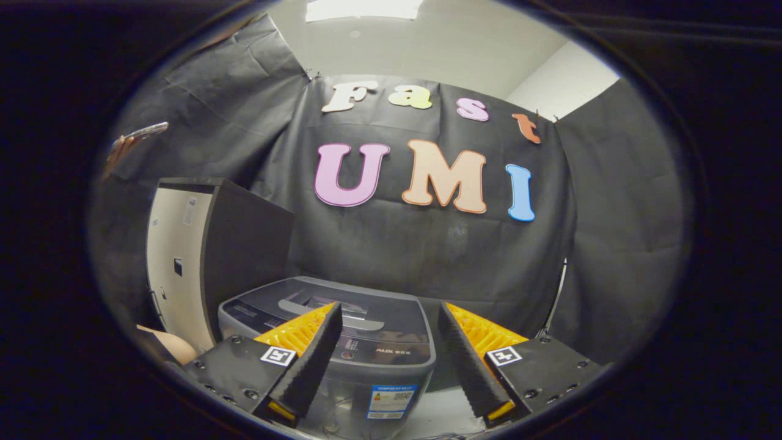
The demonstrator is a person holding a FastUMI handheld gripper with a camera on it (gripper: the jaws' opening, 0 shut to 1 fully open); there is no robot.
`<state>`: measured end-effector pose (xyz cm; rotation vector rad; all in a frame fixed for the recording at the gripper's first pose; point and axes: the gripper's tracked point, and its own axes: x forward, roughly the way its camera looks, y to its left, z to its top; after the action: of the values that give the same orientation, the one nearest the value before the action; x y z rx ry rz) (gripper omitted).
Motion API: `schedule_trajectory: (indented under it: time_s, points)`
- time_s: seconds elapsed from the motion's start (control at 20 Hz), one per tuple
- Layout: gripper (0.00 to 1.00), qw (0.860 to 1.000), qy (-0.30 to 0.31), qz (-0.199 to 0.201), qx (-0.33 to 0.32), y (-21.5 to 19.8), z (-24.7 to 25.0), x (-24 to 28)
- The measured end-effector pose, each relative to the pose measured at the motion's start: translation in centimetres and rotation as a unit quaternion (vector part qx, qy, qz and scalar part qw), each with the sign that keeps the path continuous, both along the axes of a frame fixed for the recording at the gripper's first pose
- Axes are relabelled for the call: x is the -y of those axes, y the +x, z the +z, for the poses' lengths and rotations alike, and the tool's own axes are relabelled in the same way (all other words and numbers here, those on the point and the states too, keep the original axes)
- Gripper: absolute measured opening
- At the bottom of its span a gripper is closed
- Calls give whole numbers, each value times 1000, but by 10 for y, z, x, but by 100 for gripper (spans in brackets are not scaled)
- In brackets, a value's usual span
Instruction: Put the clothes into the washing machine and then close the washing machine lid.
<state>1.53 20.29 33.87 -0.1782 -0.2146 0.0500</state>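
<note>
Black cloth hangs all round as the booth wall (440, 256), the biggest thing ahead of me. Against it, off to the left beyond my claw, stands a tall dark cabinet (244, 244) with a pale front face. Next in size is the grey washing machine (366, 324), sitting low, straight ahead and just beyond my fingers, with its lid (317, 302) lying flat and closed as far as I can tell, a handle recess on top and a control strip along the near edge. A small blue and white sticker (391, 400) sits on the machine's front wall, between my fingertips. My claw (385, 366) is spread wide, its two black ribbed fingers (308, 360) apart and holding nothing. A hand holding a phone (137, 133) shows high on the left, and a bit of a person's arm (171, 345) low beside the cabinet. I see no clothes anywhere, so I cannot say where they lie. I judge the task to be at its very start: nothing loaded. The next move, I reckon, calls for getting that lid up by its handle, or finding the clothes first, then lining my open fingers over whichever I go for.
</note>
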Motion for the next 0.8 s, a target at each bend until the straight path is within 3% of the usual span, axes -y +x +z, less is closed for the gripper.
schedule_trajectory:
  time_s: [0.8]
  points:
    - [98, 998, 48, -11, -49, 11, -55, 14]
